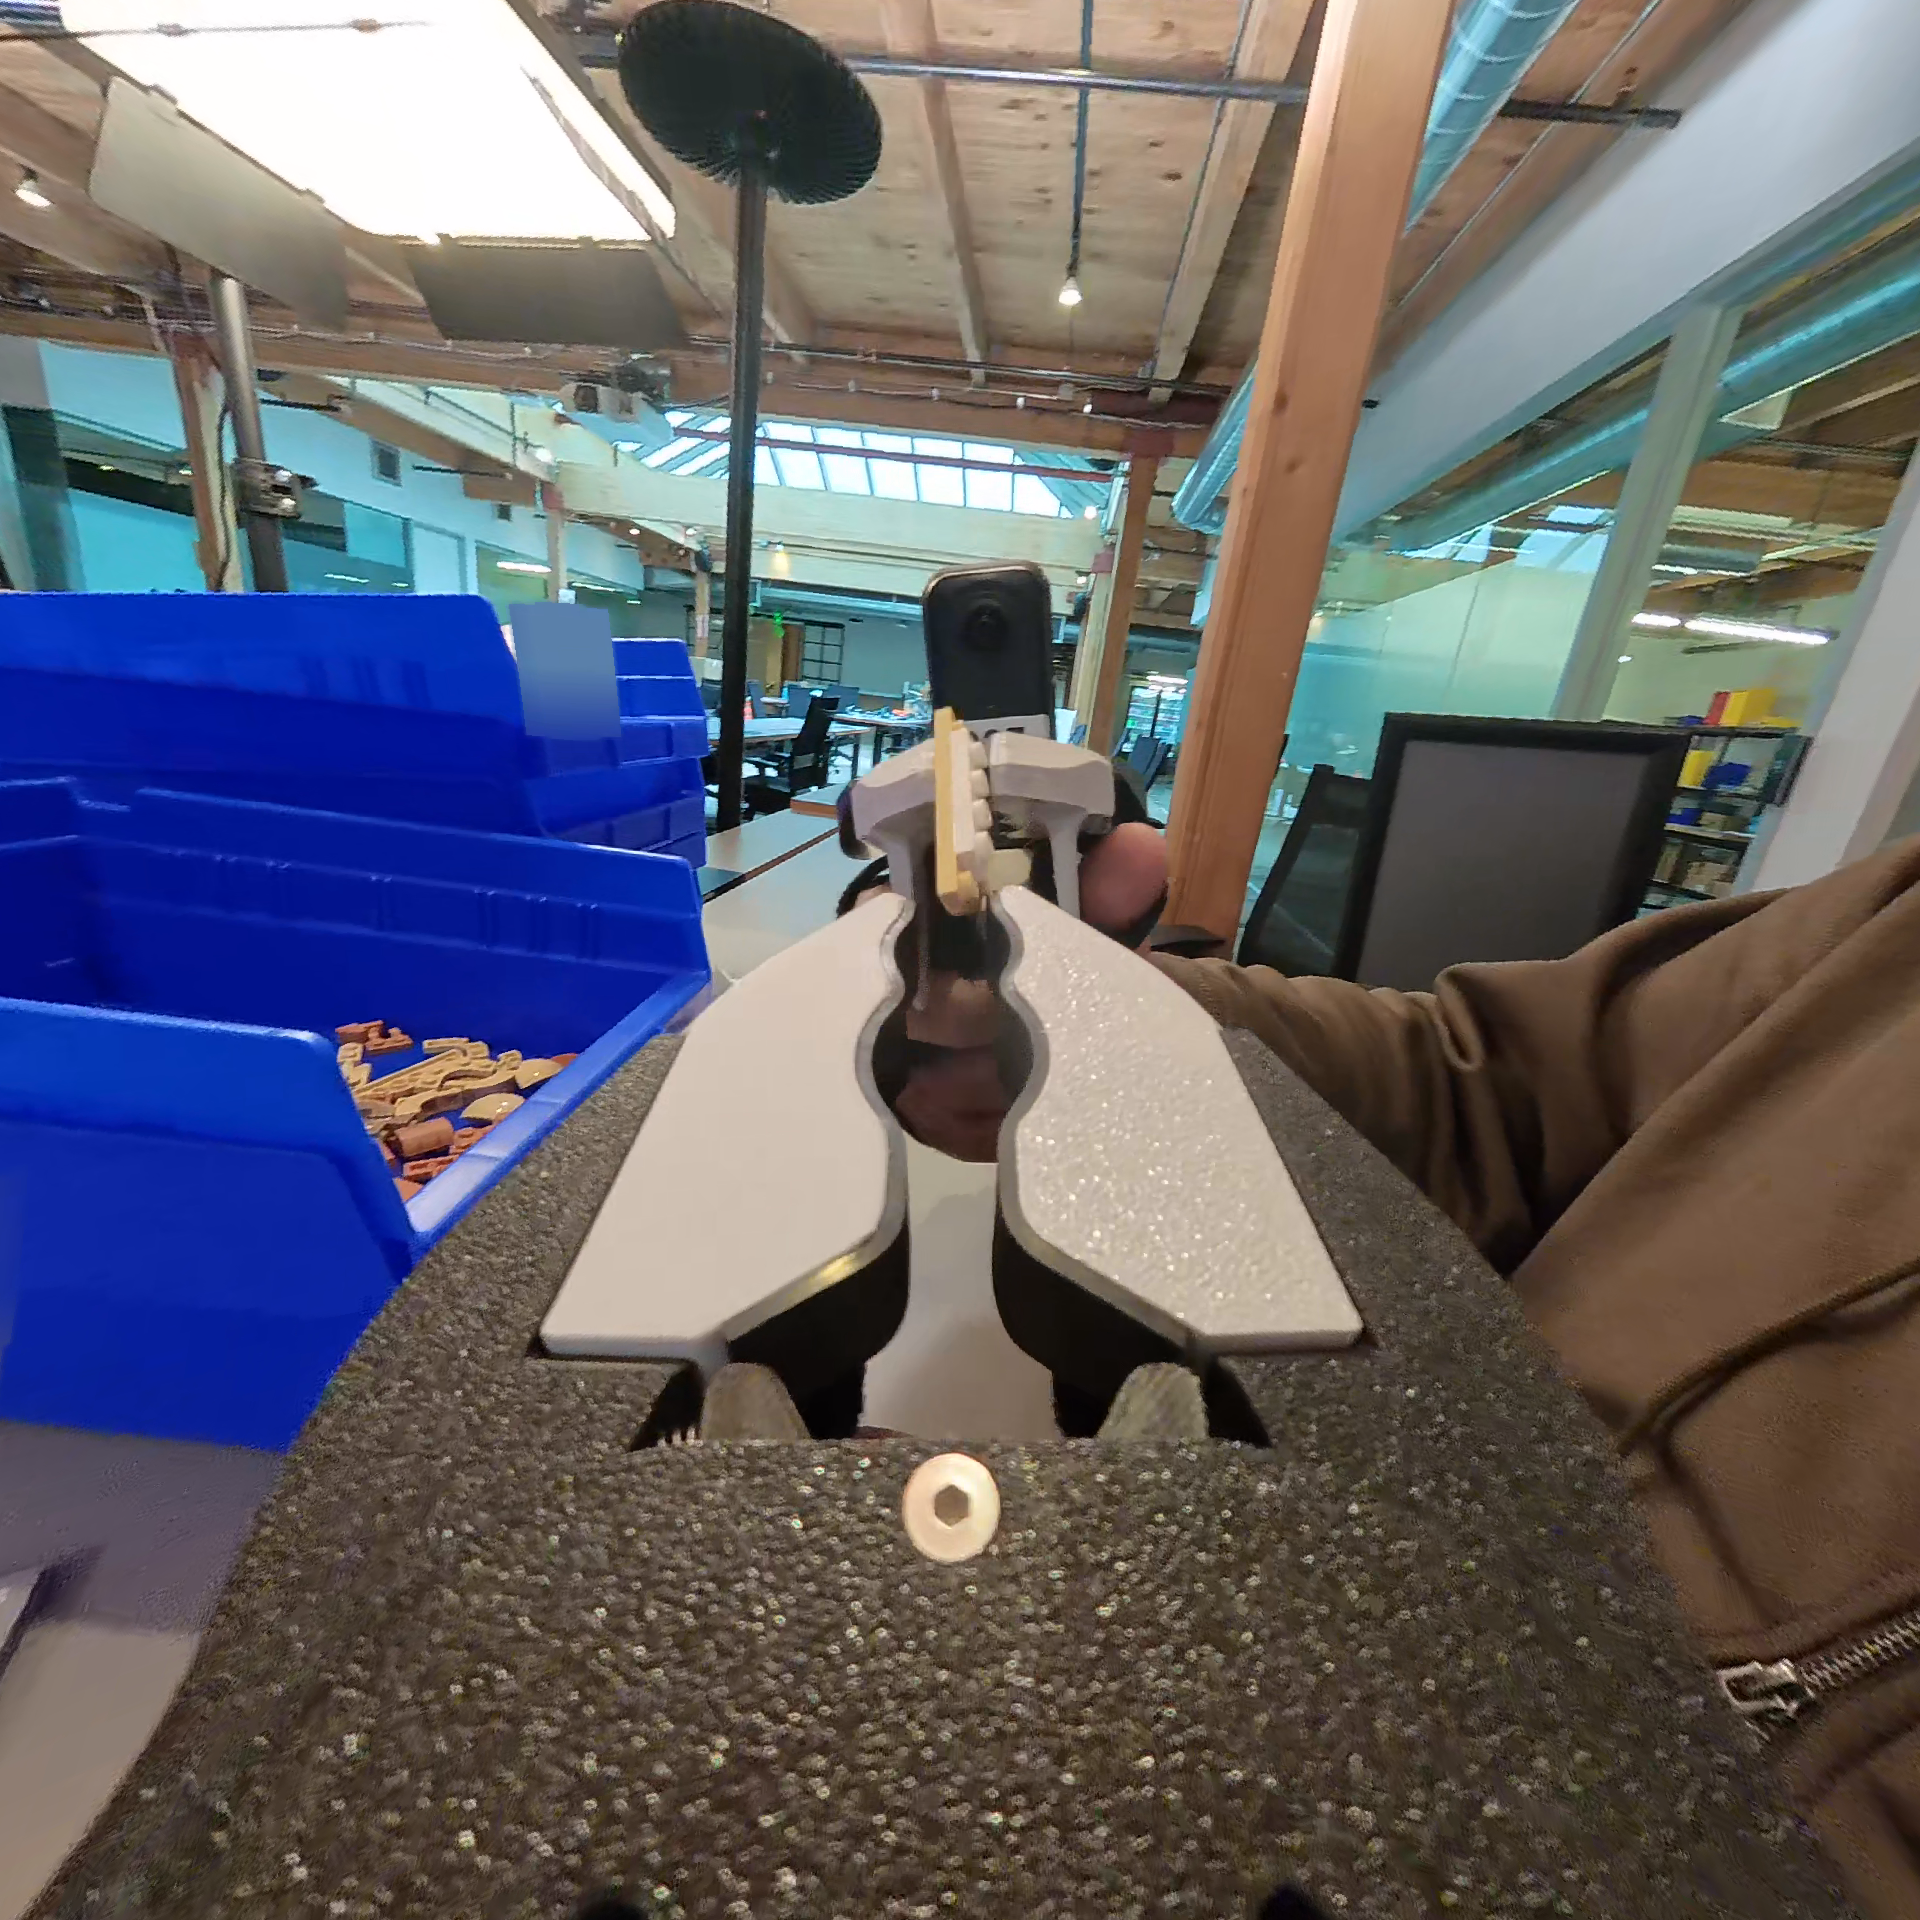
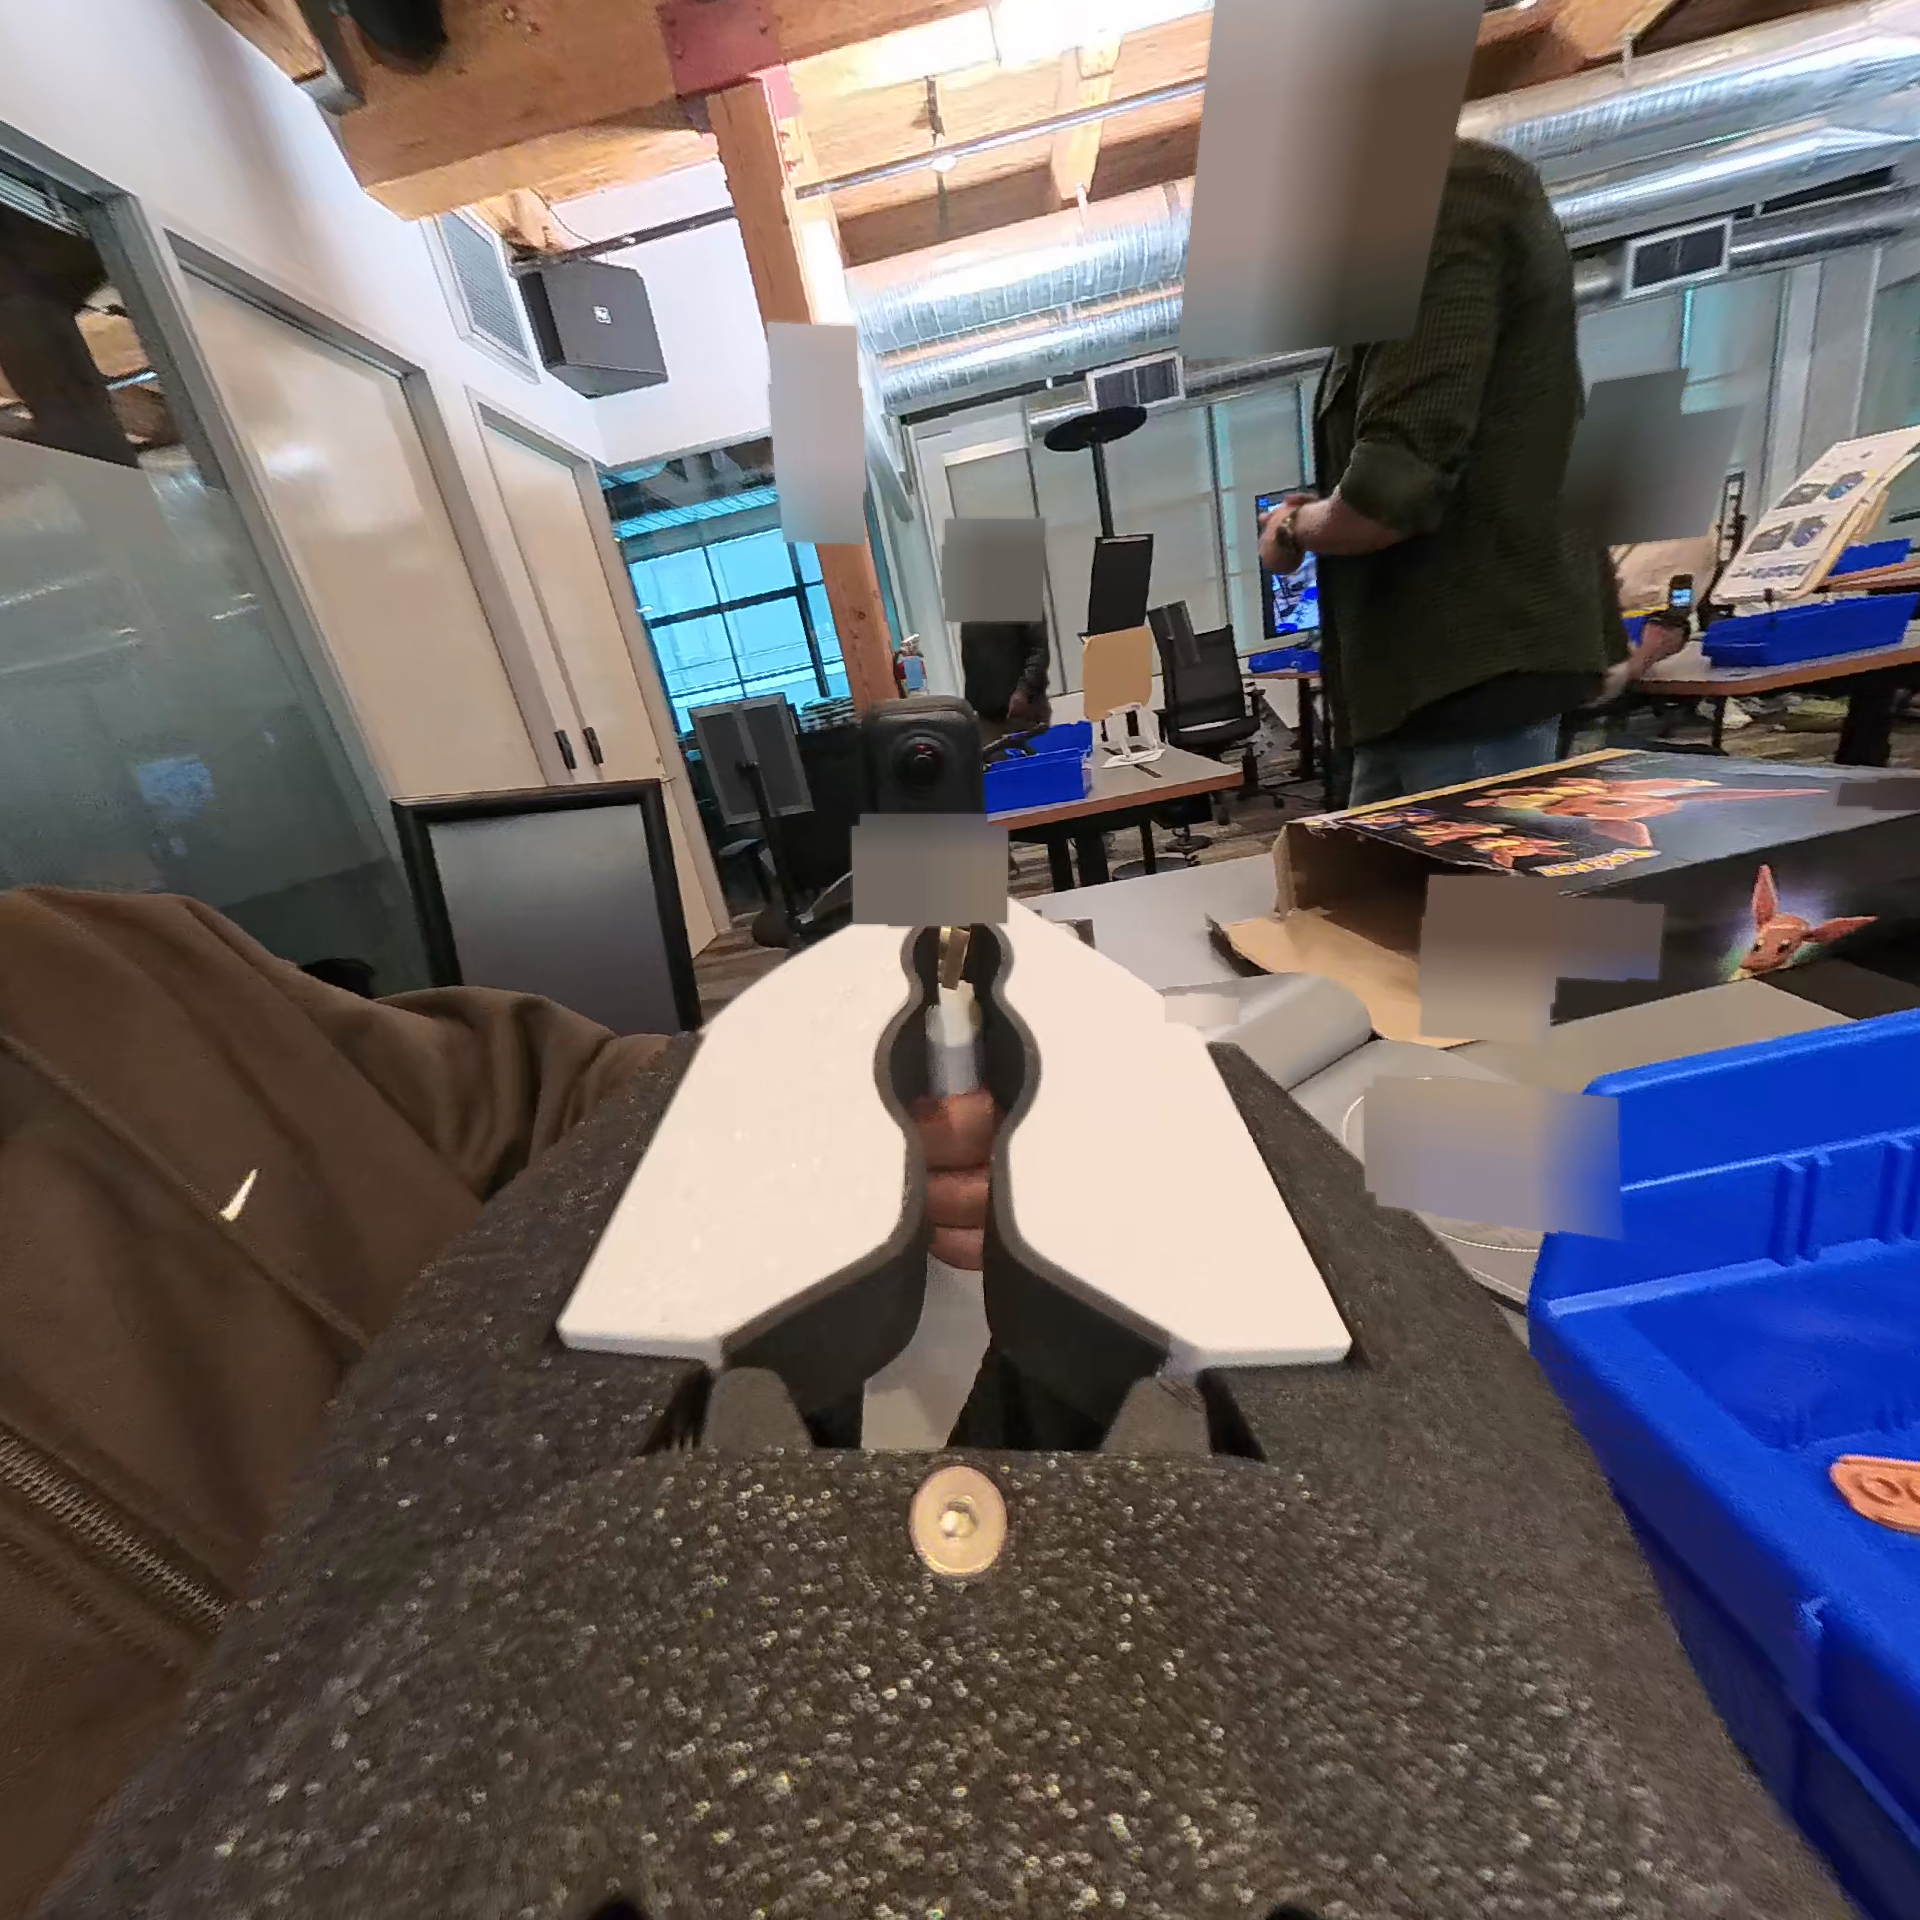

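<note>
The two grippers face each other, tip to tip, above the table. In the left wrist view my right gripper (image 1: 982, 800) is shut on a thin tan plate (image 1: 948, 810) with a white studded brick (image 1: 977, 816) stuck to its side, held upright. My left gripper (image 1: 953, 909) has closed its tips around the plate's lower end. In the right wrist view the tan plate (image 2: 950, 961) sits between my right gripper's (image 2: 951, 940) narrow tips, with a white part (image 2: 951, 1039) behind it. A blurred patch hides the left gripper's tips there.
A blue bin (image 1: 312, 1143) with several tan and brown bricks (image 1: 436, 1091) is at the left; more blue bins are stacked behind. Another blue bin (image 2: 1714, 1299) holds an orange piece (image 2: 1881, 1491). An open printed box (image 2: 1610, 821) lies on the table. A person (image 2: 1455, 520) stands beyond.
</note>
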A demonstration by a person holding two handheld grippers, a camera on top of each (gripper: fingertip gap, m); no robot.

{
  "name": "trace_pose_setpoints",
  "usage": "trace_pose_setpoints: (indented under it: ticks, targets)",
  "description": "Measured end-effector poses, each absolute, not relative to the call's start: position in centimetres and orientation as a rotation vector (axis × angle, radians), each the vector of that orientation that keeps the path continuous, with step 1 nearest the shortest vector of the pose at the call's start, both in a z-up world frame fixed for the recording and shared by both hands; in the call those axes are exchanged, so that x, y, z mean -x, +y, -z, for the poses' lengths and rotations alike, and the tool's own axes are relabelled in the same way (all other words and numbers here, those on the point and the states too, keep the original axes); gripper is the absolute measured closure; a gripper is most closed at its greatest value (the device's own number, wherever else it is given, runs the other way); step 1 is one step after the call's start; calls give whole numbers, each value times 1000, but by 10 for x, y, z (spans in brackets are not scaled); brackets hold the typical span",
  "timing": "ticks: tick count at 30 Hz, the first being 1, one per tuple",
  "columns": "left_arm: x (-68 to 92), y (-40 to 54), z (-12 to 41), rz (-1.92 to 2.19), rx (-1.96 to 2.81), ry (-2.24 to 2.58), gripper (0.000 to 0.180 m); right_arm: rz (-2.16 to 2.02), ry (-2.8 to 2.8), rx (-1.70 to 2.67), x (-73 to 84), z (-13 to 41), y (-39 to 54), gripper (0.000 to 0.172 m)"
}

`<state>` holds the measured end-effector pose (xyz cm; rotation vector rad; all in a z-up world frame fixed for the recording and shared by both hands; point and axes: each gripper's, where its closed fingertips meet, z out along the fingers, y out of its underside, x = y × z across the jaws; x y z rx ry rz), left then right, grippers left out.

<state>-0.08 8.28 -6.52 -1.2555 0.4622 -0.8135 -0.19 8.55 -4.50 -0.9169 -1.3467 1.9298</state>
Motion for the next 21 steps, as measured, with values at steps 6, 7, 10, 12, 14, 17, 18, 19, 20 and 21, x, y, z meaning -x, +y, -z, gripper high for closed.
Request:
trace_pose_setpoints:
  ticks: [6, 7, 10, 12, 14, 17, 18, 19, 20, 21]
  targets:
    - [-4, 78, 62, 817, 1223, 499, 173, -1961, -1366, 897, -2, 44, 83, 166]
    - [-5, 77, 62, 826, 1216, 498, 173, -1965, -1361, 892, -2, 44, 82, 166]
    - [-5, 75, 60, 853, 1196, 493, 171, -1973, -1349, 892, -2, 43, 81, 166]
    - [-4, 75, 58, 862, 1187, 484, 170, -1973, -1349, 894, -1, 44, 81, 166]
    - [-4, 76, 59, 845, 1194, 482, 170, -1980, -1349, 898, 0, 45, 80, 166]
    - [-5, 76, 59, 817, 1188, 487, 171, -1979, -1349, 902, 2, 47, 78, 166]
    - [-5, 77, 59, 794, 1186, 488, 171, -1982, -1344, 904, 2, 47, 78, 166]
    - [-4, 77, 59, 759, 1186, 494, 171, -1984, -1338, 908, 2, 46, 78, 166]
    - [-4, 78, 59, 707, 1190, 505, 171, -1983, -1336, 912, 3, 46, 78, 166]
    - [-3, 79, 59, 632, 1190, 518, 171, -1978, -1334, 918, 3, 46, 79, 166]
